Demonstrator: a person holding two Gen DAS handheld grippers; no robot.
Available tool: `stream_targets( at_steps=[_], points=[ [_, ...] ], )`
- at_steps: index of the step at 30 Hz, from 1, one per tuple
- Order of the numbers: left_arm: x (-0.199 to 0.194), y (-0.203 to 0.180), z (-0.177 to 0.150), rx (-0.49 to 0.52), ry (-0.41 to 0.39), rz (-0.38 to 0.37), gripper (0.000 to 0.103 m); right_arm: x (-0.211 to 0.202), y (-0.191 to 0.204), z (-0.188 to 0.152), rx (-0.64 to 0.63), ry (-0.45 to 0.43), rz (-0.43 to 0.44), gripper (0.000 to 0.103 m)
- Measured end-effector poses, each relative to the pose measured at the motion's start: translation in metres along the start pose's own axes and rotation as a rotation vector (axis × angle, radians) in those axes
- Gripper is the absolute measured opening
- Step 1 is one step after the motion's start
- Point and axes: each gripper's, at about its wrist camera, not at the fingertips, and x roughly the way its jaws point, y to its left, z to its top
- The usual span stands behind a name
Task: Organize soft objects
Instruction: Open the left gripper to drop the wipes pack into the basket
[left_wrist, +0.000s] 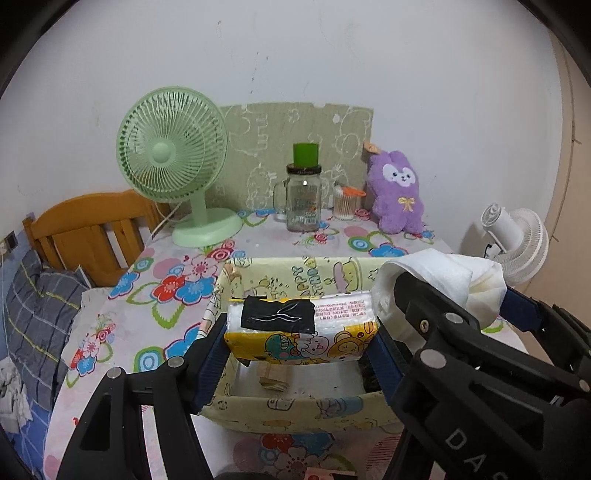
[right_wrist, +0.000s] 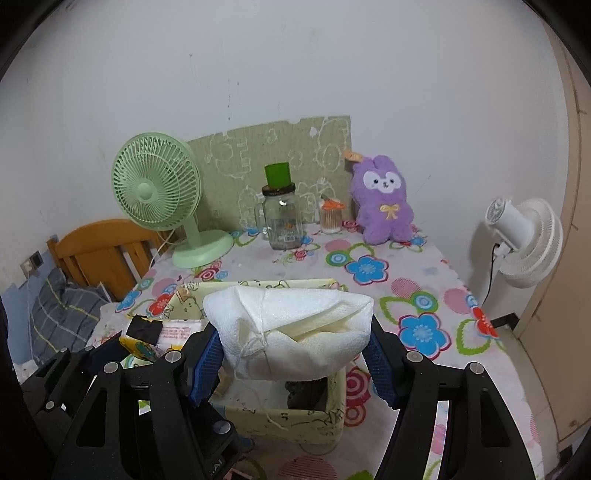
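Note:
My left gripper (left_wrist: 301, 338) is shut on a yellow cartoon-print tissue pack (left_wrist: 301, 328) with black tape, held over the open yellow fabric box (left_wrist: 295, 410). My right gripper (right_wrist: 295, 341) is shut on a white soft bundle (right_wrist: 291, 332) tied with string, held above the same box (right_wrist: 314, 421). In the left wrist view the right gripper (left_wrist: 461, 306) and its bundle (left_wrist: 439, 273) are just right of the tissue pack. In the right wrist view the tissue pack (right_wrist: 147, 338) shows at the left. A purple plush bunny (left_wrist: 397, 192) sits at the back of the table.
On the flowered tablecloth (left_wrist: 166, 280) stand a green desk fan (left_wrist: 173, 162), a glass jar (left_wrist: 303, 201) with a green cup on top, and a cotton-swab cup (left_wrist: 345, 203). A white fan (right_wrist: 524, 236) is at the right. A wooden bed frame (left_wrist: 85, 236) and bedding lie left.

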Motion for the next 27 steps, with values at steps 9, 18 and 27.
stream_targets(
  at_steps=[9,18,27],
  points=[
    [0.015,0.01,-0.005,-0.034,0.066,-0.021,0.084,0.018,0.003,-0.002,-0.012,0.015,0.014,0.071],
    [0.023,0.012,-0.004,0.033,0.078,0.056,0.093,0.037,0.016,-0.002,-0.062,0.023,0.045,0.073],
    [0.034,0.017,-0.002,0.034,0.095,0.061,0.094,0.058,0.022,0.001,-0.1,0.036,0.095,0.086]
  ],
)
